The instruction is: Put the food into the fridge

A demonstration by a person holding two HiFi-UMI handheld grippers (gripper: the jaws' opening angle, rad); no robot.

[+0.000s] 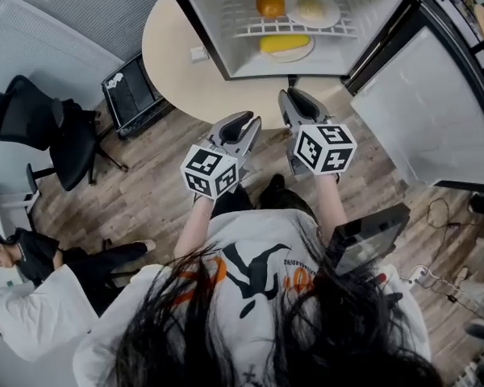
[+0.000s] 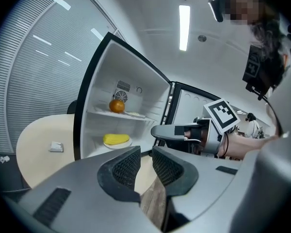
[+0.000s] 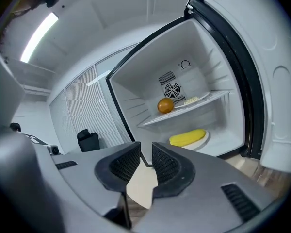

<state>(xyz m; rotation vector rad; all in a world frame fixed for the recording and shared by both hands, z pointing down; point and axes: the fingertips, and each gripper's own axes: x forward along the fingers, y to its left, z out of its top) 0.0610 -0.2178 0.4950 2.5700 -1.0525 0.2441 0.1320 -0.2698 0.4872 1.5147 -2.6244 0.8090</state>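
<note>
The small fridge (image 1: 212,32) stands open on a round table. An orange (image 1: 269,2) and a plate of pale food (image 1: 312,8) sit on its wire shelf. Below them a yellow food (image 1: 284,43) lies on a plate. My left gripper (image 1: 242,121) and right gripper (image 1: 292,95) hover side by side in front of the fridge, over the table's near edge. In the left gripper view the left gripper (image 2: 146,154) shows a narrow slit with nothing in it. The right gripper (image 3: 145,152) looks the same, empty, pointing at the orange (image 3: 165,105) and the yellow food (image 3: 186,137).
The fridge door (image 1: 419,119) swings out to the right. A small white item (image 1: 198,53) lies on the beige table (image 1: 173,55). On the floor at left are a black box (image 1: 133,91) and an office chair (image 1: 48,127). A person (image 1: 24,256) sits lower left.
</note>
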